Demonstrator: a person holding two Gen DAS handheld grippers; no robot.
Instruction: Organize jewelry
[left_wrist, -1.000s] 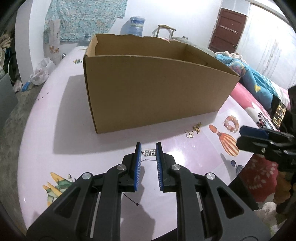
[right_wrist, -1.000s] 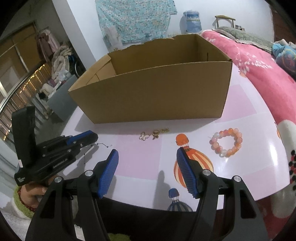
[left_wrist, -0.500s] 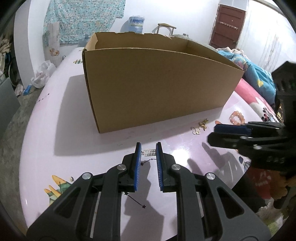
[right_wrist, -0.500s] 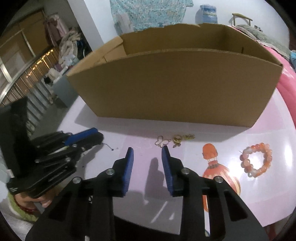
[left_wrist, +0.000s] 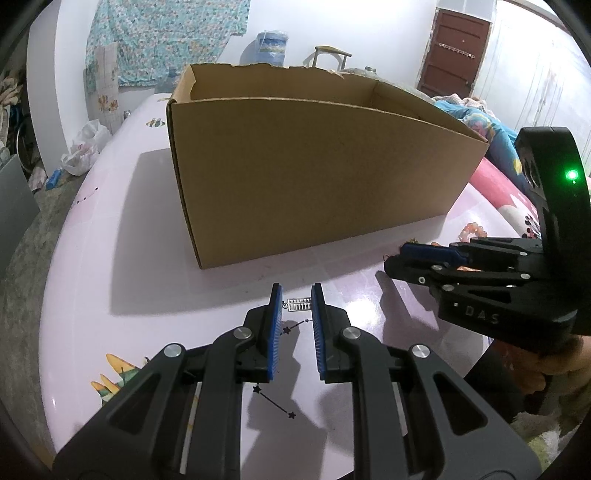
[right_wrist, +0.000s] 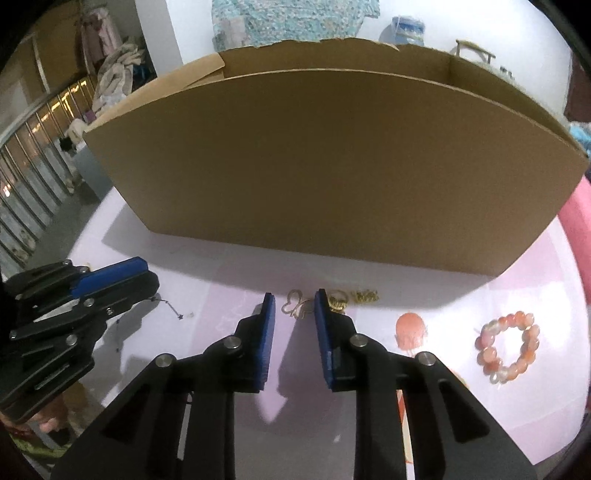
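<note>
1. While you look along the left wrist view, your left gripper (left_wrist: 296, 308) has its fingers (left_wrist: 275, 314) parted by a narrow gap, gripping nothing, with the small silver charm (left_wrist: 298, 305) lying on the pink counter (left_wrist: 122, 288) right between the tips. The thin chain (left_wrist: 295, 326) with its star trails back under the blue pads. The charm is flat and slight, so if you clench too high the pads may meet above it and come up empty; too low, and the tips may scrape the counter and flick it away. Lifting it could also drag the chain and snag it.

2. From the same view, your right gripper (left_wrist: 397, 258) sits just to the right, near the cardboard box (left_wrist: 314, 173). The two tools are close, so a sideways swing by either could knock them together or sweep the jewelry.

3. Turning to the right wrist view, your right gripper (right_wrist: 293, 306) is also slightly spread and holds nothing, with the gold butterfly piece (right_wrist: 295, 304) between its tips. The gold ring (right_wrist: 338, 301) lies touching or just beside the right finger, and the small gold cluster (right_wrist: 365, 295) just past it. Closing here may pinch or shove the ring, scattering the pieces toward the box wall.

4. Off to the right, the bead bracelet (right_wrist: 509, 345) lies well apart and seems safe. The box wall stands tall, so a weak hold may drop a piece on the way over.
</note>
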